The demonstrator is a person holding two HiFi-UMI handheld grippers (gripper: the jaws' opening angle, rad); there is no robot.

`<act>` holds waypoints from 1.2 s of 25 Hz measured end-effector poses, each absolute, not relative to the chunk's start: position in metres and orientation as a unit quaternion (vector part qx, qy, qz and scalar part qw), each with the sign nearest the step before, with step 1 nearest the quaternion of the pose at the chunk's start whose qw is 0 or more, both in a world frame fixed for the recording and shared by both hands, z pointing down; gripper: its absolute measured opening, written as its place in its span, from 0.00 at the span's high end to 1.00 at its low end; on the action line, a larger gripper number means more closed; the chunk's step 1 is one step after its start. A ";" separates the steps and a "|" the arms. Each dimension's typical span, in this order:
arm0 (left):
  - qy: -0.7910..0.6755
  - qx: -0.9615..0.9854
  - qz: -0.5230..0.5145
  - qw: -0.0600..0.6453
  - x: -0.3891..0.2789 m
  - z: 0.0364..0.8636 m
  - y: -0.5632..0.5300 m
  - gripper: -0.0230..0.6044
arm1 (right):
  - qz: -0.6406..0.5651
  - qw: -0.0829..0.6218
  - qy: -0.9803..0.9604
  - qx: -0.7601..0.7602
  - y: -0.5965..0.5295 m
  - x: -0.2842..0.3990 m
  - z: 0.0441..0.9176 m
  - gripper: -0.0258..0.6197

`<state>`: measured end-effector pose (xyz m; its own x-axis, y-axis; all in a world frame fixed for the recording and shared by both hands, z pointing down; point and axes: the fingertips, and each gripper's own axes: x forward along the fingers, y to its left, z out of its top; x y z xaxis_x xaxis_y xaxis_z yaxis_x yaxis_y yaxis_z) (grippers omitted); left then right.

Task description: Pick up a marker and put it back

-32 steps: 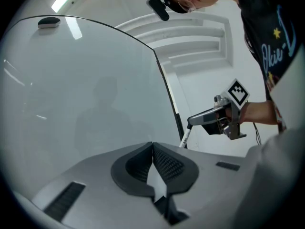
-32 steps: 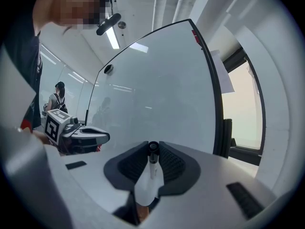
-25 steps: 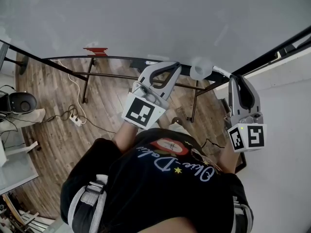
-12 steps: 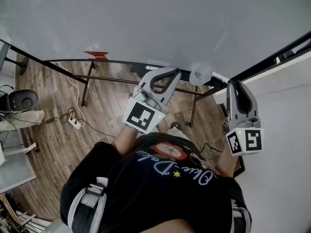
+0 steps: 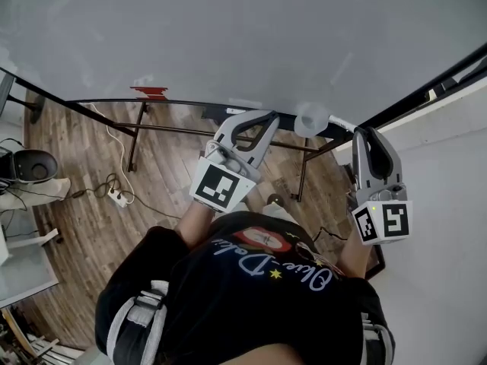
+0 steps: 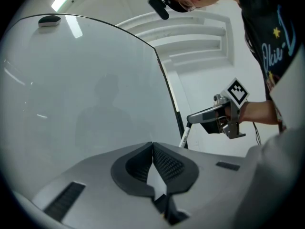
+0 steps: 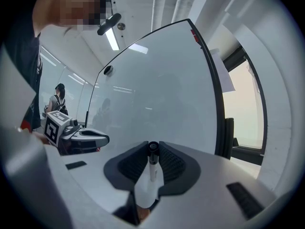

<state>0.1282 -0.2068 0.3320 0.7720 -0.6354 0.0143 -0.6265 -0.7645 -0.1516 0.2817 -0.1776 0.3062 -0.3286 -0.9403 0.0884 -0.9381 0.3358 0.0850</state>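
My right gripper (image 5: 364, 132) is shut on a white marker (image 5: 342, 121) whose free end points at the whiteboard (image 5: 228, 36). In the right gripper view the marker (image 7: 152, 165) stands upright between the pads, its dark end toward the whiteboard (image 7: 162, 89). From the left gripper view the marker (image 6: 185, 136) sticks out of the right gripper (image 6: 190, 120) near the board's dark edge. Left of it, my left gripper (image 5: 263, 118) is shut with nothing between its touching pads, just in front of the whiteboard (image 6: 86, 89).
A red piece (image 5: 150, 92) sits at the board's lower edge, and a pale round blurred thing (image 5: 310, 119) lies by the marker's end. Below are the stand's dark legs (image 5: 137, 131), a wooden floor with a power strip (image 5: 118, 195) and cables, and a white wall (image 5: 441, 166) at right.
Both grippers have drifted slightly up toward the board. The right one still holds the marker and the left one stays shut.
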 end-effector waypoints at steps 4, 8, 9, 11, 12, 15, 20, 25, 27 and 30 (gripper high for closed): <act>0.337 -0.938 -0.030 0.080 0.129 0.329 -0.206 0.96 | -0.011 0.059 -0.815 0.576 -0.177 0.282 0.306 0.86; 0.340 -0.937 -0.032 0.079 0.127 0.332 -0.204 0.96 | -0.009 0.058 -0.818 0.572 -0.176 0.280 0.309 0.86; 0.340 -0.937 -0.032 0.078 0.127 0.332 -0.204 0.96 | -0.009 0.058 -0.819 0.571 -0.176 0.280 0.309 0.85; 0.340 -0.937 -0.032 0.078 0.127 0.332 -0.204 0.96 | -0.010 0.059 -0.819 0.570 -0.176 0.279 0.309 0.86; 0.340 -0.937 -0.032 0.078 0.127 0.332 -0.204 0.96 | -0.010 0.059 -0.819 0.570 -0.176 0.278 0.308 0.85; 0.341 -0.936 -0.032 0.077 0.127 0.332 -0.204 0.96 | -0.010 0.060 -0.820 0.569 -0.176 0.278 0.308 0.86; 0.343 -0.935 -0.033 0.079 0.127 0.331 -0.206 0.96 | -0.009 0.059 -0.823 0.566 -0.179 0.277 0.309 0.86; 0.347 -0.933 -0.038 0.083 0.125 0.331 -0.206 0.96 | -0.004 0.058 -0.828 0.558 -0.185 0.274 0.315 0.86; 0.349 -0.933 -0.039 0.084 0.124 0.330 -0.206 0.96 | 0.000 0.058 -0.831 0.553 -0.189 0.272 0.318 0.85; 0.355 -0.931 -0.039 0.076 0.120 0.331 -0.204 0.96 | 0.010 0.061 -0.836 0.545 -0.193 0.267 0.324 0.85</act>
